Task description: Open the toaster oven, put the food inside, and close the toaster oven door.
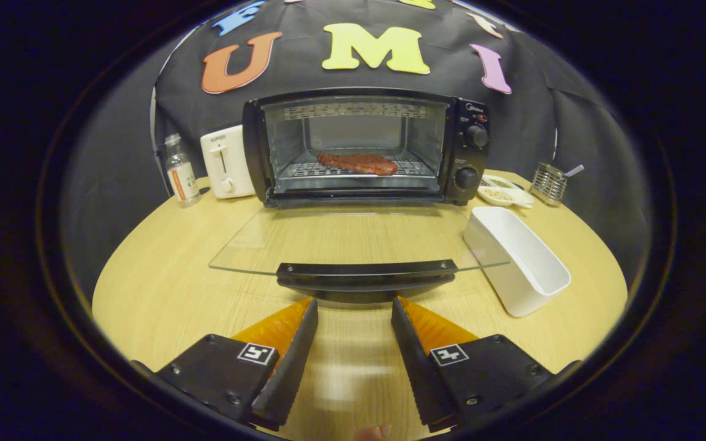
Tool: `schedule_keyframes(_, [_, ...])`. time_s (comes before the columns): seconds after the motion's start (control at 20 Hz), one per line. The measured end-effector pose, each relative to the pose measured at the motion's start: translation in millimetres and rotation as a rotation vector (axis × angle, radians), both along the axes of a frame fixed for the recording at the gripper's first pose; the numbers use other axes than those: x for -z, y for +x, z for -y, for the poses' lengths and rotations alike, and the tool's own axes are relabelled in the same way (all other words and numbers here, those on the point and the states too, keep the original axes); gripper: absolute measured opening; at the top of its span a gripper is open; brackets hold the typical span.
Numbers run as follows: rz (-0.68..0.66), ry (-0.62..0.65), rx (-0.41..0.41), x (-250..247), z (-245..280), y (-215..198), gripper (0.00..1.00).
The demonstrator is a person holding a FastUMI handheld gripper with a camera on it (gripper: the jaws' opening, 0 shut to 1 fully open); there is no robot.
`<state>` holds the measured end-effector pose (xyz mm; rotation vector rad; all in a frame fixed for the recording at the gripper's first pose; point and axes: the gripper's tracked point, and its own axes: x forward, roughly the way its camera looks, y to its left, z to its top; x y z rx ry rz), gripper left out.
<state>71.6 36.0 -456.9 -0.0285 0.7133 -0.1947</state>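
toaster oven (365, 147) sits at table's (163, 288) far edge w/ glass door (353, 242) dropped flat, black handle (365, 277) just ahead of fingertips; reddish-brown meat slab (358, 163) lies on rack inside. gripper (354, 306) spread wide, holding nothing. oven's brand mark too small to make out; white toaster (226, 160) & bottle (181, 169) to its left, white tray (521, 260) near right edge.

dim, warm light | glare patch on table (163, 294) | strong fisheye edge bending | centre sharp
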Motion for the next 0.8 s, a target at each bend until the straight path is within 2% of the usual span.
schedule_keyframes(0.1, [-0.004, 0.007, 0.019, 1, 2, 2, 0.79])
schedule_keyframes(0.25, [0.063, 0.009, -0.021, -10, -1, 12, 0.80])
schedule_keyframes(0.55, [0.072, -0.067, -0.068, -14, -3, 27, 0.80])
schedule_keyframes(0.8, [0.117, -0.069, -0.094, -31, -8, 38, 0.80])
